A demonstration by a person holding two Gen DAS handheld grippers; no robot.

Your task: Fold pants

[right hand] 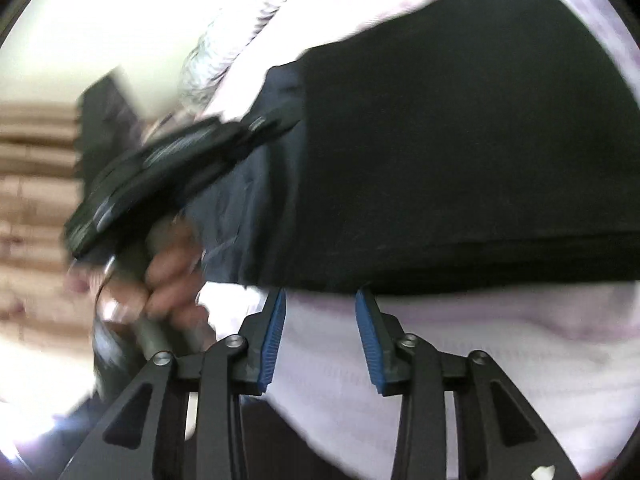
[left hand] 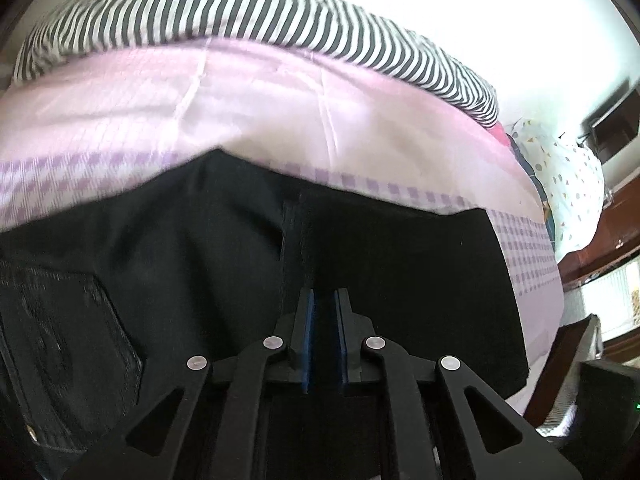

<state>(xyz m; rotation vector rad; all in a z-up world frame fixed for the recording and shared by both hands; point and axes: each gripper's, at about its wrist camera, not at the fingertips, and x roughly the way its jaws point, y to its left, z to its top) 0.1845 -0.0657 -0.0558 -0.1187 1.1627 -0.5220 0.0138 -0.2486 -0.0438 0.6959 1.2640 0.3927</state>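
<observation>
We find the black pants [left hand: 360,264] lying on the pink checked bed sheet [left hand: 200,104], folded at least once, judging by the doubled edge. Left gripper [left hand: 325,300] nearly closed, apparently empty; right gripper [right hand: 320,300] open, empty. Further folds likely remain.

Both views are fisheye, with straight lines bowed and dark vignette at the corners. In the left wrist view the white wall behind the black-and-white striped quilt [left hand: 256,20] is blown out by strong light, and the pink checked bed sheet [left hand: 240,104] looks washed and softly smeared. The black denim pants [left hand: 224,240] lose nearly all detail in shadow. The right wrist view is heavily motion-blurred: the person's hand [right hand: 168,280] streaks, the upper left glares pure white, and only the near blue ribbed pads [right hand: 274,344] stay sharp
</observation>
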